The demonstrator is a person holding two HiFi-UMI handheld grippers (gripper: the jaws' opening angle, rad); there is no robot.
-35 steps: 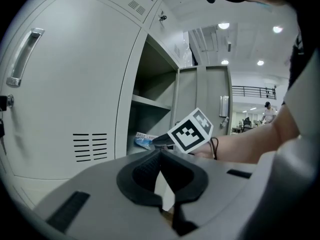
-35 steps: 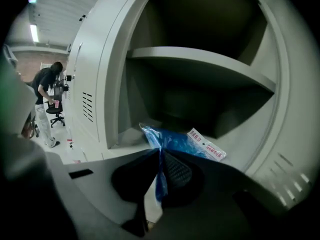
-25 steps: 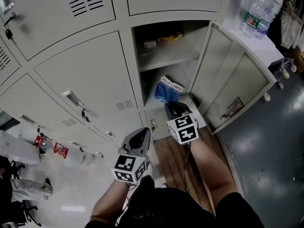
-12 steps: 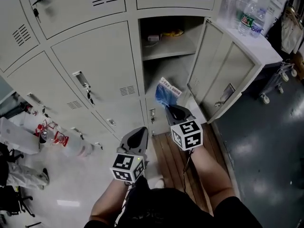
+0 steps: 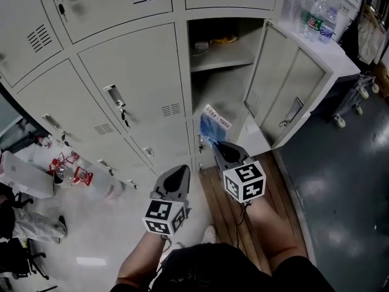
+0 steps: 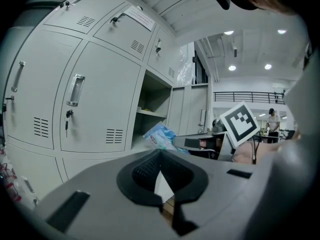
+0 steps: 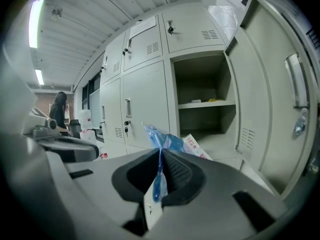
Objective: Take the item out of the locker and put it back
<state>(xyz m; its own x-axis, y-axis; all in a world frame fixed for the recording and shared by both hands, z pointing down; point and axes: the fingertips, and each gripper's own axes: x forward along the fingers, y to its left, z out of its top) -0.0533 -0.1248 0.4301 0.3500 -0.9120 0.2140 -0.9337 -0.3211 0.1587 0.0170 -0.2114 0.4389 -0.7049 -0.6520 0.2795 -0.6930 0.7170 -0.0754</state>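
Right gripper [image 5: 217, 145] [image 7: 160, 160] jaws clamped on a blue plastic bag [image 5: 213, 125] [image 7: 171, 141]. The thin edge is pinched between the pads and the rest sticks up just ahead of the tips. Open locker compartment [image 5: 226, 90] is straight ahead of that gripper, its door [image 5: 285, 87] swung out to the right. Left gripper [image 5: 181, 170] [image 6: 160, 153] sits beside it on the left. Its jaws are together with nothing in them, and it faces closed locker doors [image 5: 137, 84].

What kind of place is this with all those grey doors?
Probably a locker area in a big workplace hall: a wall of grey metal lockers, one open locker with a shelf, and, in the left gripper view, a balcony railing under ceiling lights.
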